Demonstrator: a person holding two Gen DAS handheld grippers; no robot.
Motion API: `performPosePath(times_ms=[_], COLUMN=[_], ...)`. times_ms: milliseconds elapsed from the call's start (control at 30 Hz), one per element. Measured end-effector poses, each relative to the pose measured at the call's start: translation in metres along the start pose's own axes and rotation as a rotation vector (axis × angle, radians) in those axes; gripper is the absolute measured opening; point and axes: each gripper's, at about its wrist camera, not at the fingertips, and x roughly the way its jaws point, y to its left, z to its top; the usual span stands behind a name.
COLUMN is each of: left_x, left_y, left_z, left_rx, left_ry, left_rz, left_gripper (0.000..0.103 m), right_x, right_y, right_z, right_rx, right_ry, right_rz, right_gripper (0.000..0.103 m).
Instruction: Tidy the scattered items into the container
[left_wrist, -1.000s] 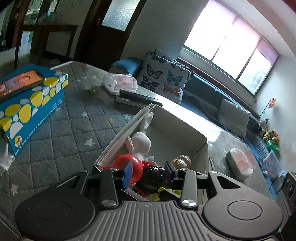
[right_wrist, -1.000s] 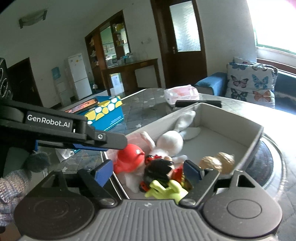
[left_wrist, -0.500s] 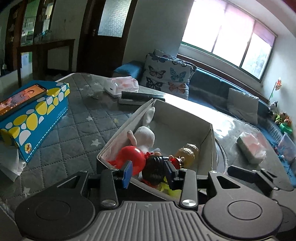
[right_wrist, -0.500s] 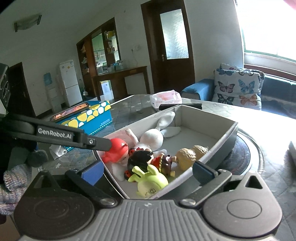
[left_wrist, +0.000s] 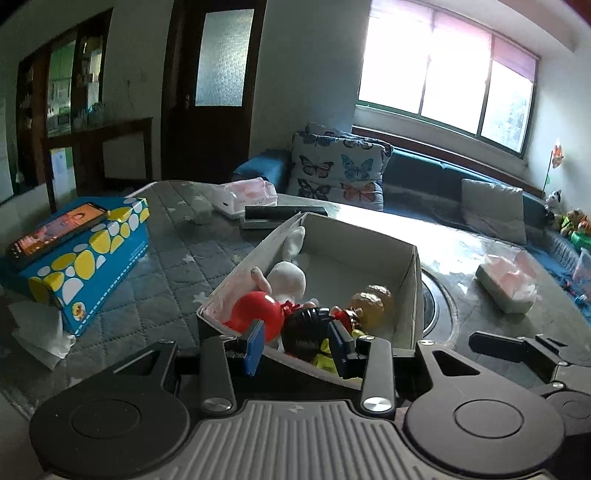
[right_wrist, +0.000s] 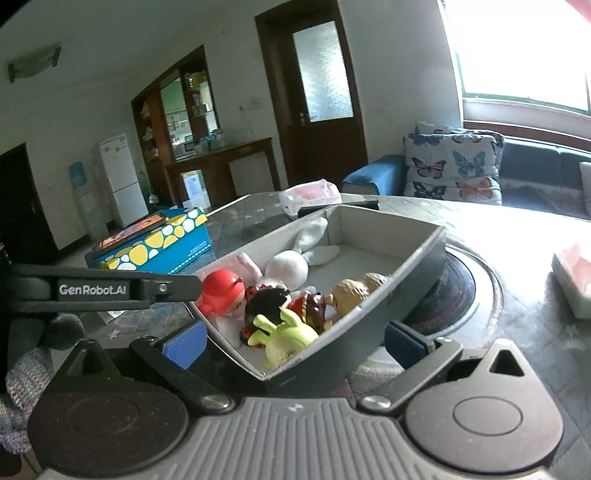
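The box (right_wrist: 391, 258) sits on the quilted table (left_wrist: 155, 266), its near corner toward both cameras, and the toys lie heaped in its near end. In the right wrist view they read clearly: a red-headed doll (right_wrist: 221, 291) against the left wall, a white rabbit (right_wrist: 288, 267) behind it with ears stretched toward the far wall, a black-haired figure (right_wrist: 266, 301) in the middle, a tan figure (right_wrist: 349, 291) against the right wall, and a green toy (right_wrist: 286, 338) nearest the corner. The right gripper (right_wrist: 291, 341) hangs just before that corner with its 2 blue pads spread wide, 1 on each side of the corner, holding nothing. The left gripper (left_wrist: 297, 345) is partly open, its pads apart with nothing between them; it sits at the box's near rim, with the red doll and black-haired figure seen just beyond the pads. In the right wrist view the left gripper's finger reaches in from the left, its tip by the red doll's head. Left of the box stands a blue spotted carton (left_wrist: 92, 258) with a phone (left_wrist: 55, 230) lying on top. A tissue pack (left_wrist: 251, 195) lies beyond the box, and another pack (left_wrist: 508, 282) lies to its right.
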Motion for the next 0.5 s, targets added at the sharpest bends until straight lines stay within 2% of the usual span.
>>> performPosePath(times_ms=[500], left_x=[-0.015], left_y=[-0.006], left_z=[-0.031], left_rx=[0.017], left_ry=[0.023], left_rz=[0.009], left_gripper=[0.040], right_x=[-0.028], right_y=[0.009], right_z=[-0.028], right_rx=[-0.028], right_ry=[-0.049], right_rz=[-0.061], right_gripper=[0.103])
